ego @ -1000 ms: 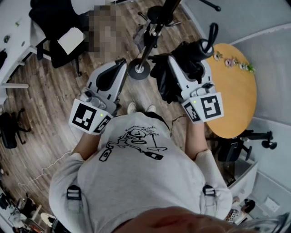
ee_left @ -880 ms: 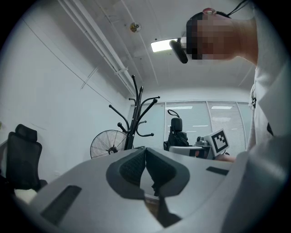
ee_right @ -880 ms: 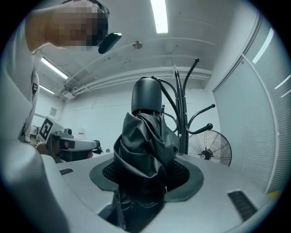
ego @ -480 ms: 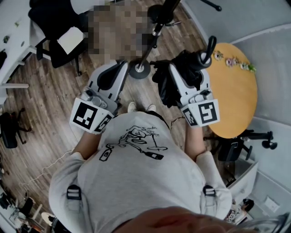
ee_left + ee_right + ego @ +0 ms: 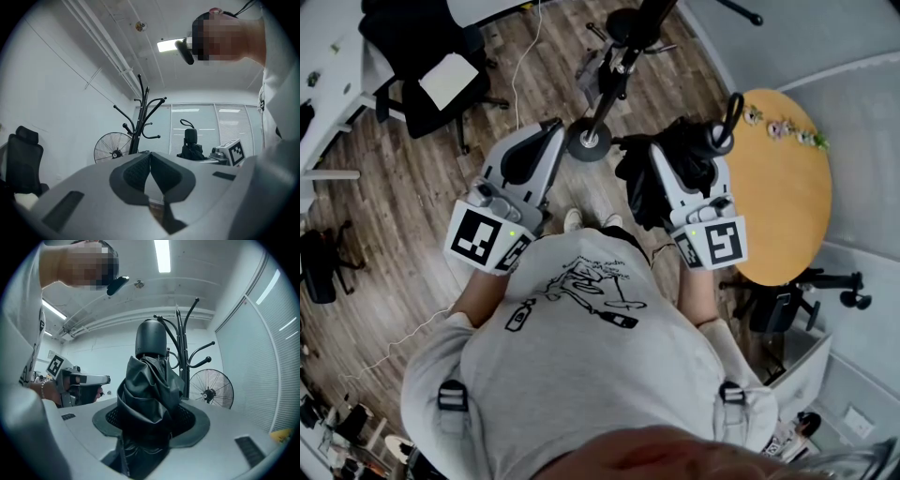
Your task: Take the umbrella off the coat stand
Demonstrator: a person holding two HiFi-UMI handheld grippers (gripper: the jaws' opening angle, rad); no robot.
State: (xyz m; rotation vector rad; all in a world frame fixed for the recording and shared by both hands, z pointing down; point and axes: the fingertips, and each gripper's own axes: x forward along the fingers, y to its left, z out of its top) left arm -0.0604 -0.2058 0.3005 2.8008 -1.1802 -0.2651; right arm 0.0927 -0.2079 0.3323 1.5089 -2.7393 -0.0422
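A black folded umbrella (image 5: 684, 141) stands upright in my right gripper (image 5: 670, 155), whose jaws are shut on its bunched fabric (image 5: 150, 390). Its handle with a strap loop (image 5: 731, 111) points up. The umbrella touches no hook of the black coat stand (image 5: 619, 66), which stands just left of it on a round base (image 5: 588, 142). The stand's curved hooks (image 5: 190, 345) show behind the umbrella in the right gripper view. My left gripper (image 5: 551, 129) is held level left of the stand's base. Its pads (image 5: 140, 171) meet with nothing between them. In the left gripper view the stand (image 5: 138, 119) and the held umbrella (image 5: 190, 146) are ahead.
A round wooden table (image 5: 787, 197) with small items on its far edge stands to the right. A floor fan (image 5: 211, 390) is beside the stand. A black office chair (image 5: 427, 80) and desks line the left. Cables run over the wooden floor (image 5: 403, 206).
My right gripper has sunk a little and come back toward the person with the umbrella in it. The left gripper has kept still.
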